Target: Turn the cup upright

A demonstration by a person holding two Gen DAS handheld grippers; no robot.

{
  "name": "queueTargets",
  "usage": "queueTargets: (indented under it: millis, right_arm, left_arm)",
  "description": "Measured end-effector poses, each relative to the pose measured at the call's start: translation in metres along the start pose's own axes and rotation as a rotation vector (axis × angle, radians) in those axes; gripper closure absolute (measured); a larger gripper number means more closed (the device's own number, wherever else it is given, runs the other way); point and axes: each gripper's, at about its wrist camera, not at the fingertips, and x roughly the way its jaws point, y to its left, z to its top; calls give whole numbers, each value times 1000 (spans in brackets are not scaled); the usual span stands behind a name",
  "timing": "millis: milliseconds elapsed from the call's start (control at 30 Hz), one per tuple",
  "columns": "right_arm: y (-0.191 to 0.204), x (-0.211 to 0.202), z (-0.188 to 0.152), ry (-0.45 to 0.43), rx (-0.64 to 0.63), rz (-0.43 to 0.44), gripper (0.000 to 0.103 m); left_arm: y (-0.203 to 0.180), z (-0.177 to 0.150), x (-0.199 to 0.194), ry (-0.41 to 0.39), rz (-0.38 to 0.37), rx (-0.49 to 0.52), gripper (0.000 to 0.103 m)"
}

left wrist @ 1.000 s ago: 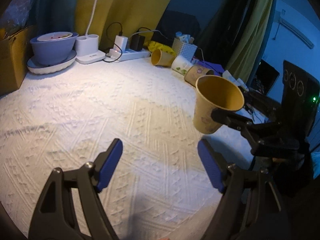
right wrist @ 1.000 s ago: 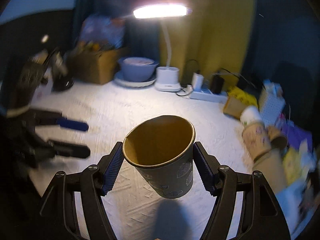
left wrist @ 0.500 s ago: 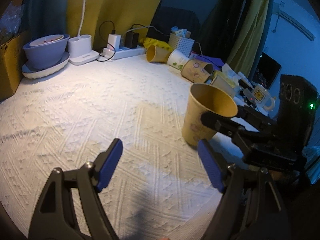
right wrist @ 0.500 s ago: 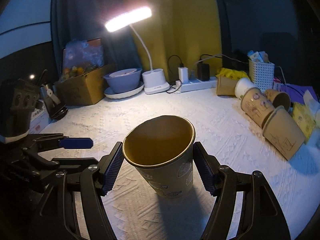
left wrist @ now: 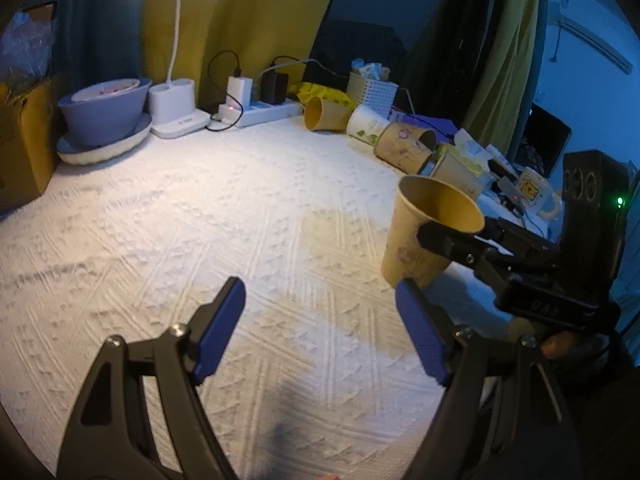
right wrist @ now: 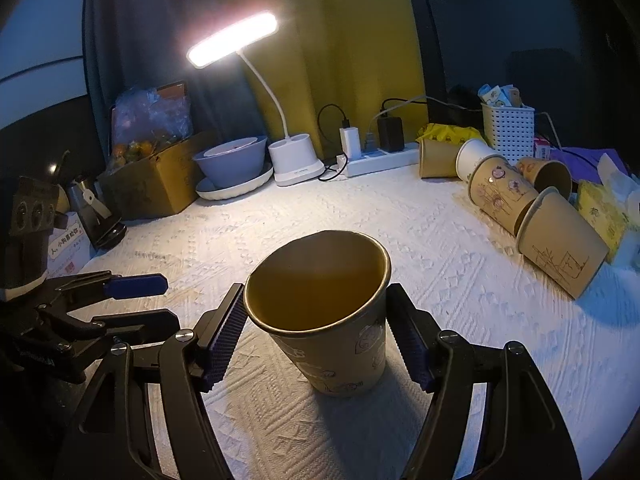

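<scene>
A brown paper cup (right wrist: 332, 320) stands mouth up on the white textured cloth (right wrist: 360, 216), its base touching the cloth. My right gripper (right wrist: 316, 336) is shut on the cup, one blue pad on each side just below the rim. The same cup shows in the left wrist view (left wrist: 424, 236), held by the right gripper (left wrist: 452, 240) at the right. My left gripper (left wrist: 320, 320) is open and empty, low over the cloth to the left of the cup; it also shows in the right wrist view (right wrist: 136, 300).
Several paper cups (right wrist: 520, 208) lie on their sides at the right rear. A desk lamp (right wrist: 296, 160), power strip (right wrist: 380, 156), blue bowl on a plate (right wrist: 232, 164), cardboard box (right wrist: 156, 176) and white basket (right wrist: 508, 128) line the back edge.
My right gripper has carried the cup down from above the cloth until its base rests on it. The left gripper stays open with little movement.
</scene>
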Motion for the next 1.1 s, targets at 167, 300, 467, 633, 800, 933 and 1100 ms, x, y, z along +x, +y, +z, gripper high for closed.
queueTargets:
  millis: [167,300,467,633,800,933,1100]
  right_arm:
    - [-1,0,-1,-1,-1,-1,30]
    - [0,0,0,0,-7,-4,29]
    - [-1,-1,-1,3,-8,-7,26]
    - [1,-5,1,27,10,-25,21]
    - [6,-18,4,29,22,-60,12]
    - [10,-32,7,17,28,-94,11]
    - [15,-56,17,-8,18,-133,11]
  left_arm:
    - [-1,0,2,2,-7,0,24]
    - [-2,0,2,1,-6,2,24]
    - [-3,2,-1,-4,-1,6,24]
    - [-5,3,-12,-30,-3,9,24]
    - [-6,5,-25,-59,-7,7,24]
    - [-11,9,-41,-91,-13,21,24]
    - [-16,16,-59,-132,-20,34,24]
